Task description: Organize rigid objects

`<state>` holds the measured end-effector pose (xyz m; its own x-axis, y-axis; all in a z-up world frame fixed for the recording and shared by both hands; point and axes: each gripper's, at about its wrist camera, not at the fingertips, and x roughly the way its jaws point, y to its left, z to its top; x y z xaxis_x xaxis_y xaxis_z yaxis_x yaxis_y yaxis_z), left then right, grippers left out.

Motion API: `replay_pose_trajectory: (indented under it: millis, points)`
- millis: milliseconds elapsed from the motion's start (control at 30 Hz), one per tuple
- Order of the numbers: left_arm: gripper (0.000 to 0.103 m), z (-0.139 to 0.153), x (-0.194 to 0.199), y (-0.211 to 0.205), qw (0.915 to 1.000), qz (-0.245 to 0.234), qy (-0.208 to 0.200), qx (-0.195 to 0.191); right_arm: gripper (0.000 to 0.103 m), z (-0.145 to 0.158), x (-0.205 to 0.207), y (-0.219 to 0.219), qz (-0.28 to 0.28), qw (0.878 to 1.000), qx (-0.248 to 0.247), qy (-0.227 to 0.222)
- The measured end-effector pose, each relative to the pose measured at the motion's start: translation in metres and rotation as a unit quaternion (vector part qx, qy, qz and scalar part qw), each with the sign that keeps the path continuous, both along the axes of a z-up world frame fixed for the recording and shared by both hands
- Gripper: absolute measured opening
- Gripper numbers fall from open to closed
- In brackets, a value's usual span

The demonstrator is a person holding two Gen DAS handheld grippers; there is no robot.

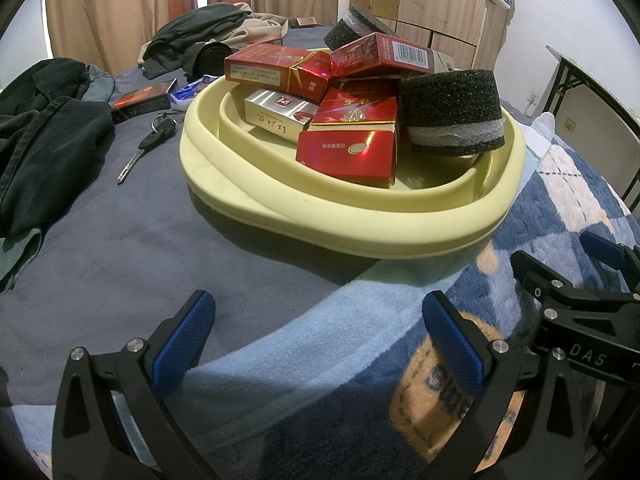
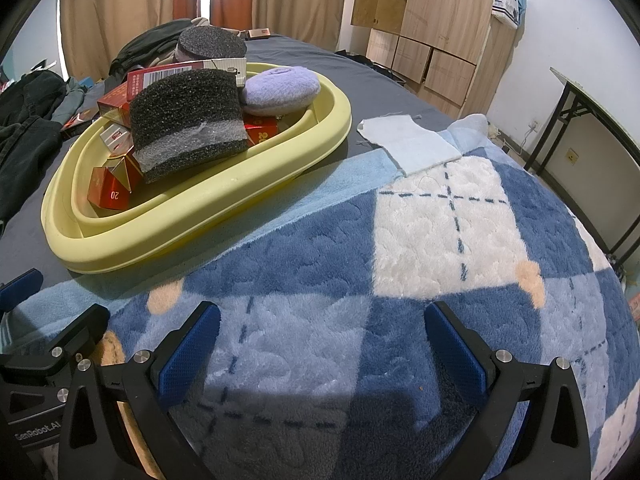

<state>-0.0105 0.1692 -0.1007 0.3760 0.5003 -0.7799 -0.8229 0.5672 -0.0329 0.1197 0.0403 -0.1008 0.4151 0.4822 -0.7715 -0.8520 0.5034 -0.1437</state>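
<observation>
plaid blanket (image 2: 400, 280) beside yellow tray (image 1: 360, 236)

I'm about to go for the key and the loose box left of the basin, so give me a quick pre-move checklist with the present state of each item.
1. Left gripper open and empty: ok.
2. Right gripper open and empty: ok.
3. Key lies in the open on the grey sheet, nothing on it: ok.
4. Loose dark box uncovered beside the dark clothes: ok.
5. Room left in the yellow basin: not ok, the boxes and foam blocks are already heaped.
6. Near foam block seated firmly: cannot tell.
</observation>
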Motion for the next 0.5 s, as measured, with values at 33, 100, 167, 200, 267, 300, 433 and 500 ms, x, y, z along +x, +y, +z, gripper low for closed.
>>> replay_pose_trajectory:
  millis: [33, 100, 167, 200, 267, 300, 433, 500]
  points:
    - [0.103, -0.0001, 0.0002, -0.0001, 1.0000, 0.000, 0.000, 0.000, 0.103, 0.0000, 0.0001, 0.0000, 0.000, 1.000, 0.000, 0.000]
    - [0.103, 0.0002, -0.0007, 0.0002, 1.0000, 0.000, 0.000, 0.000, 0.103, 0.0002, 0.0006, -0.0004, 0.000, 1.000, 0.000, 0.000]
    - [0.103, -0.0001, 0.0001, -0.0001, 1.0000, 0.000, 0.000, 0.000, 0.103, 0.0000, 0.0001, 0.0000, 0.000, 1.000, 0.000, 0.000]
    - [0.103, 0.0000, -0.0002, 0.0000, 1.0000, 0.000, 0.000, 0.000, 0.103, 0.0000, 0.0001, 0.0000, 0.000, 1.000, 0.000, 0.000]
    - [0.103, 0.0000, 0.0001, 0.0000, 1.0000, 0.000, 0.000, 0.000, 0.103, 0.0001, 0.0000, 0.0000, 0.000, 1.000, 0.000, 0.000]
    - [0.103, 0.0002, -0.0012, 0.0004, 1.0000, 0.000, 0.000, 0.000, 0.103, 0.0001, 0.0000, 0.0000, 0.000, 1.000, 0.000, 0.000]
    - [0.103, 0.0000, 0.0002, -0.0001, 1.0000, 0.000, 0.000, 0.000, 0.103, 0.0001, 0.0003, -0.0001, 0.000, 1.000, 0.000, 0.000]
    - [0.103, 0.0000, -0.0001, 0.0001, 1.0000, 0.000, 0.000, 0.000, 0.103, 0.0001, 0.0001, -0.0001, 0.000, 1.000, 0.000, 0.000]
